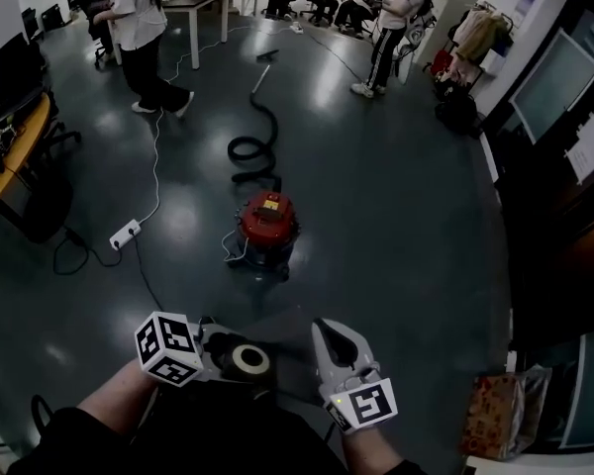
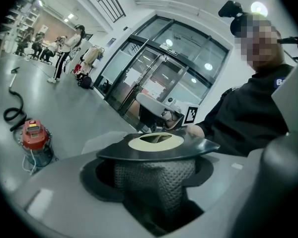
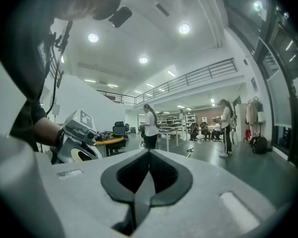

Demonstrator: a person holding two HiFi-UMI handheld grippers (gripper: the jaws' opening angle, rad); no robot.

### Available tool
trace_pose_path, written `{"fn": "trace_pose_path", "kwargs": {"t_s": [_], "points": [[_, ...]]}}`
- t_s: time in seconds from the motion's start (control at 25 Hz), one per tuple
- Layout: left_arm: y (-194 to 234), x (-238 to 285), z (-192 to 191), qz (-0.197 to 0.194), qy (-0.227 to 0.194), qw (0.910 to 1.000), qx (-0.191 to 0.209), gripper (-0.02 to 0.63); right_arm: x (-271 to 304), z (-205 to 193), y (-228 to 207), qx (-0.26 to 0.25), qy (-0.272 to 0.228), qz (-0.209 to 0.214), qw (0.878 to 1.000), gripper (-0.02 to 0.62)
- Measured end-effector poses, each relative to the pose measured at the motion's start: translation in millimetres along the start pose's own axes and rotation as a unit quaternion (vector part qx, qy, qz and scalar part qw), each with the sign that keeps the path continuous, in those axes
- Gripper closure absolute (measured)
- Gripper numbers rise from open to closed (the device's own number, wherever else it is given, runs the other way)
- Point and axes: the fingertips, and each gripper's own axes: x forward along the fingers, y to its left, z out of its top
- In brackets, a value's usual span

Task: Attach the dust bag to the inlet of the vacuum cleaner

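The red vacuum cleaner (image 1: 267, 228) stands on the dark floor ahead of me, small at the left in the left gripper view (image 2: 35, 142). My left gripper (image 1: 240, 357) is shut on the dust bag (image 1: 249, 361), close to my body and well short of the vacuum. The bag's black collar with its cream ring (image 2: 156, 142) lies across the jaws, and grey mesh fabric (image 2: 154, 177) hangs between them. My right gripper (image 1: 329, 331) is beside it, shut with nothing in it (image 3: 149, 177). The right gripper view shows the left gripper (image 3: 77, 138) to its left.
A black hose (image 1: 255, 137) curls on the floor behind the vacuum. A white power strip (image 1: 125, 234) and its cable lie to the left. People stand near a table (image 1: 193, 3) at the back. A paper bag (image 1: 500, 412) sits bottom right, a desk (image 1: 10, 156) at left.
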Motion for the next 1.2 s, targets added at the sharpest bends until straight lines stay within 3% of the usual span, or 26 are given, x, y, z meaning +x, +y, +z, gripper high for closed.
{"fn": "trace_pose_path", "kwargs": {"t_s": [0.44, 0.68, 1.2], "points": [[127.3, -63.6, 30.7, -0.065, 0.039, 0.997, 0.017, 0.307, 148.4, -3.0, -23.9, 0.004, 0.034, -0.04, 0.999, 0.592], [181.9, -79.3, 31.9, -0.094, 0.048, 0.9943, -0.01, 0.307, 196.3, -18.2, -47.9, 0.017, 0.072, -0.072, 0.995, 0.592], [244.2, -16.8, 24.5, -0.072, 0.048, 0.9933, -0.077, 0.307, 230.4, -79.2, -129.5, 0.046, 0.082, -0.019, 0.995, 0.592]]}}
